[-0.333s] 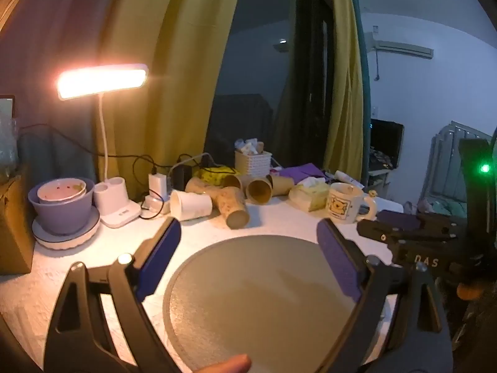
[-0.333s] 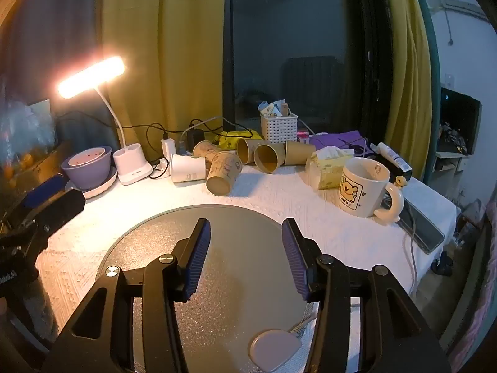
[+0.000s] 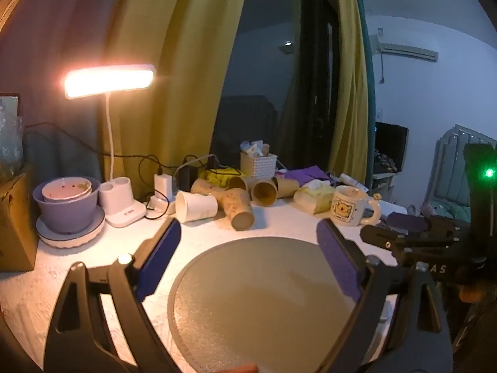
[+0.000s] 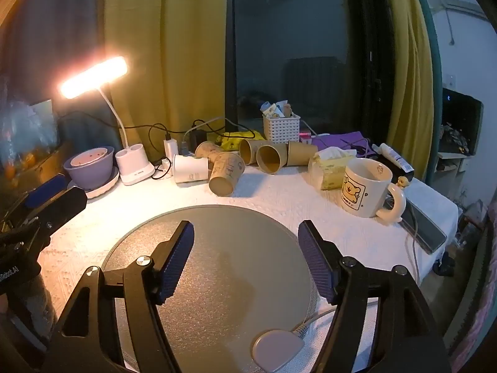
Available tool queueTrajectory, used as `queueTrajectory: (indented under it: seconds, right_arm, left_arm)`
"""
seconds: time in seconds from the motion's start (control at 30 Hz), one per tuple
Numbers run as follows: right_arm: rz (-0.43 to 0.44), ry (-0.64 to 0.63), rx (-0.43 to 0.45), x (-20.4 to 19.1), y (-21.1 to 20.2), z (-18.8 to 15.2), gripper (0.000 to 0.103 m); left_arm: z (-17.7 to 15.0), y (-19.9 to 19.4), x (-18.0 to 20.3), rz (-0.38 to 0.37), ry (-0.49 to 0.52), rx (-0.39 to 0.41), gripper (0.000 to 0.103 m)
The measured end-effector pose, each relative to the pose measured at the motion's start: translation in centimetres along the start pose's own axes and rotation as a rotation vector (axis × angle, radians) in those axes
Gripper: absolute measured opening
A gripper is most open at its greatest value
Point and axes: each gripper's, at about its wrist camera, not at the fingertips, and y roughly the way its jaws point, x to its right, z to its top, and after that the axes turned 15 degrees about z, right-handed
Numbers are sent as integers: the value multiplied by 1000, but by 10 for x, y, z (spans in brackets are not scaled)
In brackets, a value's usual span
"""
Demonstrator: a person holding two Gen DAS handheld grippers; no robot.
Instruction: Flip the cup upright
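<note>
Left gripper and right gripper: jaws spread wide, holding nothing, both above the round grey mat. Paper cups lie on their sides behind the mat. Gripper body lettering partly legible: "AS".

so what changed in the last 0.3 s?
The right gripper opened its fingers wider; nothing taken or released. The left gripper stays open. The paper cups still lie on their sides, the mug unmoved.
</note>
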Motion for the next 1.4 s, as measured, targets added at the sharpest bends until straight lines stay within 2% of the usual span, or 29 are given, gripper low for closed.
queueTrajectory:
  seconds: [1.4]
  right_arm:
    - [5,11,0,2,0,-4,73]
  left_arm:
    - [-5,5,1,-2,-6,19,90]
